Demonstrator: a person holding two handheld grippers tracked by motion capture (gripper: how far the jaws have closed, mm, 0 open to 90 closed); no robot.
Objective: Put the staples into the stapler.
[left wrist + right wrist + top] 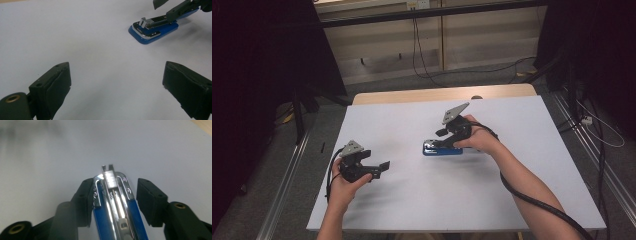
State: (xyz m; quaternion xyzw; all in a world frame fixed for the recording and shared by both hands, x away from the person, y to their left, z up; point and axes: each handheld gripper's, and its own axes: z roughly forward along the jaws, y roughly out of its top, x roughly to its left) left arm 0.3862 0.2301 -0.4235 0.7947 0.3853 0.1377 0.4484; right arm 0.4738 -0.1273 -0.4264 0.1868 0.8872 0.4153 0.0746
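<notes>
High view – stapler: a blue stapler [443, 149] lies flat near the middle of the white bench [412, 210], well apart from the edges.
High view – right claw: the right claw [437, 142] sits low over the stapler, angled toward the person's left.
High view – left claw: the left claw [382, 167] hovers over bare bench, well apart from the stapler.

Left gripper view – left claw state: jaws wide apart, nothing between them.
Left gripper view – stapler: the stapler [155, 31] lies ahead with its metal front end nearest and its top arm off the base.

Right gripper view – right claw state: about half open. Jaws straddle the stapler [115, 205]; the right pad stands clear of it, the left pad lies close against the chrome edge – contact there cannot be told. No grip.
Right gripper view – stapler detail: the staple channel is exposed and runs straight between the jaws.

Procedure – judged step: release or regrip of the stapler.
Procedure – advice: keep the jaws centred on the body and level with the bench. If withdrawing, open evenly and lift straight, so neither pad drags the stapler sideways.
</notes>
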